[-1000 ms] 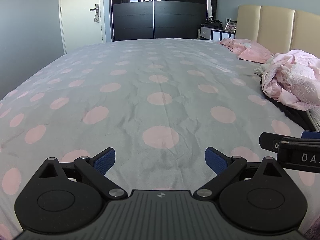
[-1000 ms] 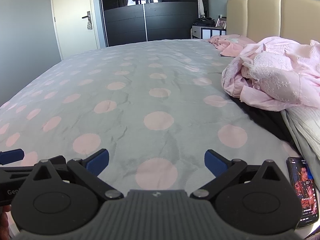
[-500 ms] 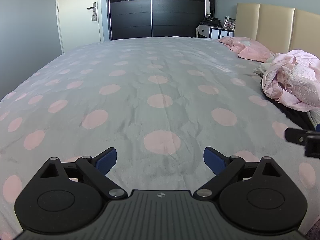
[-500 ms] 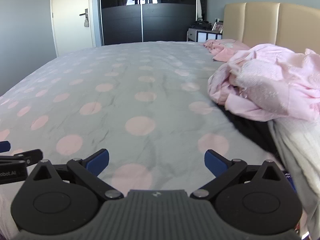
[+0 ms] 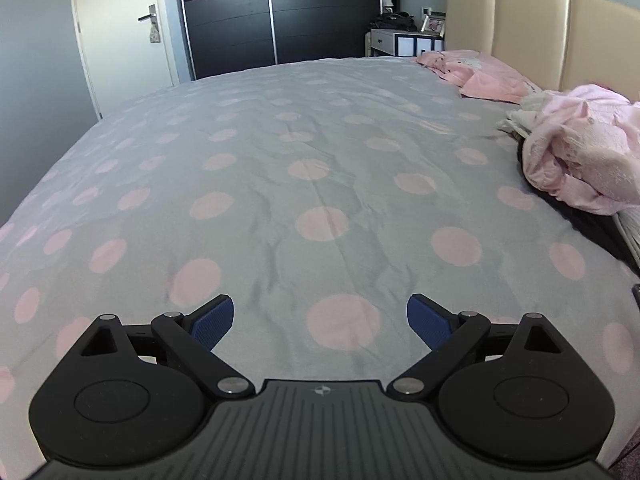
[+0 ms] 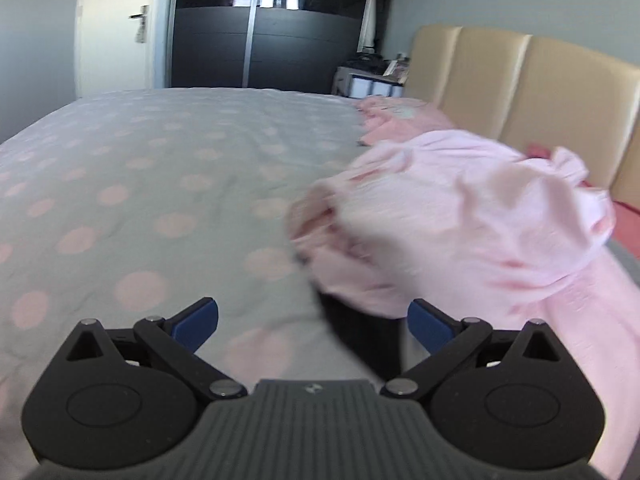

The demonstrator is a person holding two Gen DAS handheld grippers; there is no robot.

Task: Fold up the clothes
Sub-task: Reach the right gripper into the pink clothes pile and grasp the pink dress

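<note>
A crumpled pile of pale pink clothes [image 6: 460, 216] lies on the right side of the bed, on top of a dark garment [image 6: 360, 332]. It also shows at the right edge of the left wrist view [image 5: 580, 160]. My right gripper [image 6: 312, 324] is open and empty, just short of the pile's near edge. My left gripper [image 5: 320, 320] is open and empty, low over the grey bedspread with pink dots [image 5: 280, 184], well left of the pile.
A pink pillow [image 5: 480, 76] lies at the head of the bed by the beige headboard [image 5: 540, 36]. A dark wardrobe [image 5: 280, 16], a door [image 5: 120, 28] and a bedside table [image 5: 404, 40] stand beyond the bed.
My right gripper has swung right and closer to the pink pile, which now fills its view. It has left the left wrist view. The left gripper shifted a little.
</note>
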